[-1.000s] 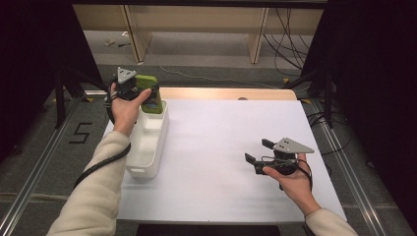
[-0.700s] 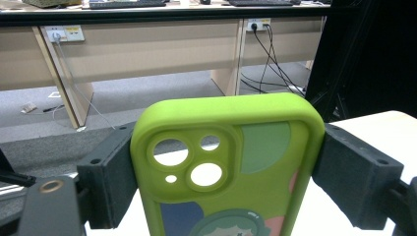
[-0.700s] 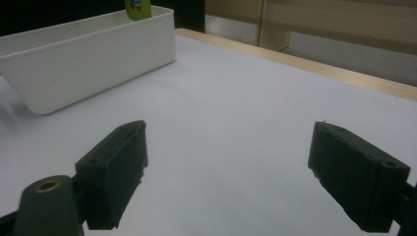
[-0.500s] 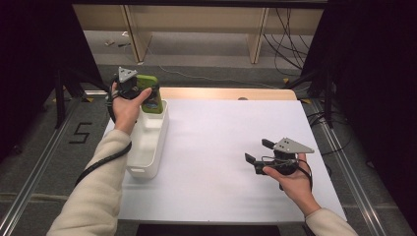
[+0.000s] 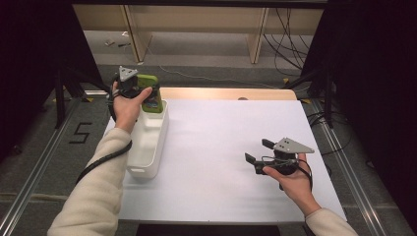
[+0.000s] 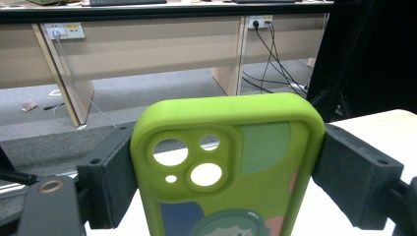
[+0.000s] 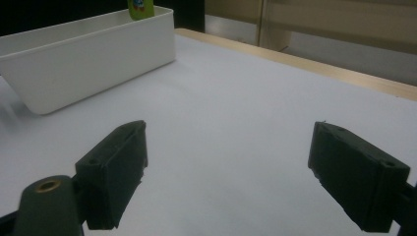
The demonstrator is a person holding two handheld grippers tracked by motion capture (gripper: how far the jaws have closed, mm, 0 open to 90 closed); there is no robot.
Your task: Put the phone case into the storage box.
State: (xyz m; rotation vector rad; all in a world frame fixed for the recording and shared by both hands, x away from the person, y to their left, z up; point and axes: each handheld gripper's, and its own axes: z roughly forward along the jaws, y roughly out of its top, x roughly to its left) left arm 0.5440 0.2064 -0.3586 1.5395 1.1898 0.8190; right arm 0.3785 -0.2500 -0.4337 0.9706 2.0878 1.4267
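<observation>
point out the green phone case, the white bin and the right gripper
green phone case (image 6: 231,162): left gripper view, on its back beside the camera cutouts
white bin (image 5: 147,164): high view, on its near outer wall
right gripper (image 7: 228,172): right gripper view, midway between its open jaws

Both arms reached over the table.
Left gripper (image 5: 147,96) was clamped; right gripper (image 5: 259,153) lay low, jaws wide apart.

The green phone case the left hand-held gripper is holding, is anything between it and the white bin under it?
Nothing visible is in the way. The left hand-held gripper holds the phone case upright over the far end of the white bin, and the part of the bin's inside that shows looks empty.
</observation>
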